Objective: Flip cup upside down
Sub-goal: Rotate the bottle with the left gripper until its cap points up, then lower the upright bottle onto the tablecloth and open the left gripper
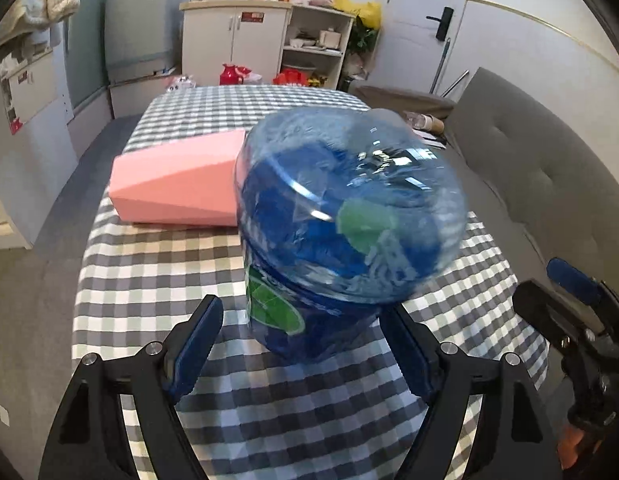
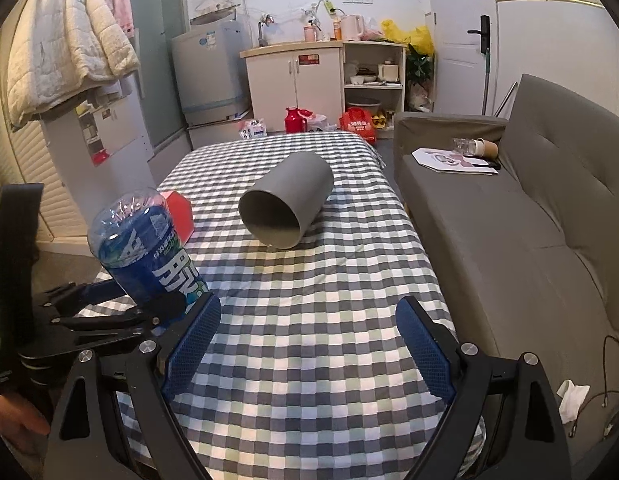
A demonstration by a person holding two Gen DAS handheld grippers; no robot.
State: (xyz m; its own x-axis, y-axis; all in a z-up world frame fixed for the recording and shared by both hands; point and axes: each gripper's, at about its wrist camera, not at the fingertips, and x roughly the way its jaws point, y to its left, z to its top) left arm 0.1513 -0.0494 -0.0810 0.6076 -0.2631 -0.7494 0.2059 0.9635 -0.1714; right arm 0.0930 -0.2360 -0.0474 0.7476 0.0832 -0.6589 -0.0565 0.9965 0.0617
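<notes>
your right gripper hovers over the near part of the checked tablecloth, its blue-padded fingers spread wide with nothing between them. ahead of it, past a stretch of bare cloth and a little left of centre, the grey cup lies on its side, its open mouth turned back toward you and its closed base pointing away. it touches neither gripper.

your left gripper sits just to the left of the right one. its fingers stand apart, and a blue plastic bottle rises from between them, tilted to the right and blurred. whether the pads actually touch the bottle you cannot tell; there is a visible gap at the left pad. from the right wrist view the bottle leans beside that gripper's left finger. beyond the left gripper and to its left, a pink box rests on the cloth. to the right of the table stands a grey sofa.
</notes>
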